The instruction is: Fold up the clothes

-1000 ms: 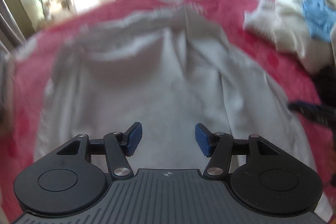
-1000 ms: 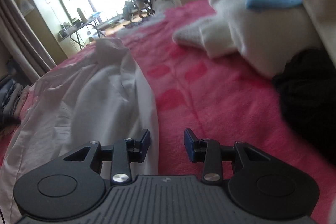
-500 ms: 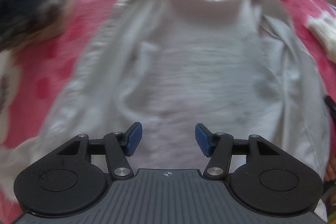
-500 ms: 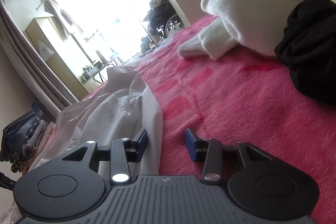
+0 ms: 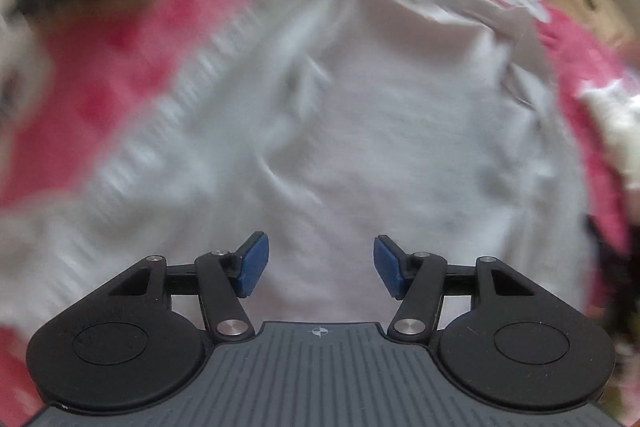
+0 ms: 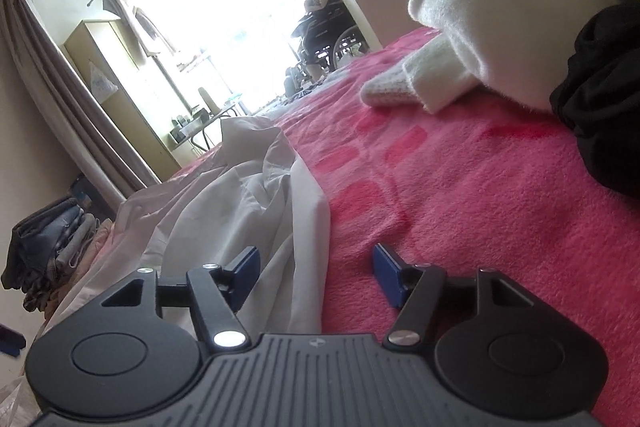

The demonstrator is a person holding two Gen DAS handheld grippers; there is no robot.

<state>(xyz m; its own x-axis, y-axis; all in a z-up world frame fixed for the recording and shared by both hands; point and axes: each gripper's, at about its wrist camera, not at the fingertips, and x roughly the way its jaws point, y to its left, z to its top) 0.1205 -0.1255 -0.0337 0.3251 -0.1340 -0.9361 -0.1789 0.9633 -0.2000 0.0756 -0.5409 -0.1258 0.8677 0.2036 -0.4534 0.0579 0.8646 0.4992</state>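
The left gripper (image 5: pixel 317 263) hung above the white garment (image 5: pixel 360 115) spread on the pink blanket (image 5: pixel 120 39), jaws apart, holding nothing — a blurred, hasty pinch there might catch both layers. The right gripper (image 6: pixel 316 277) lay low at the garment's edge (image 6: pixel 308 227), jaws opening around the hem, not pressing it — closing might snag the blanket too.

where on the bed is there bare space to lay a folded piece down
The widest bare pink blanket lies between the white garment edge and the pile of cream knit and black clothing. In the left wrist view, a blurred strip beside the garment's other edge looks bare. The pile side is crowded.
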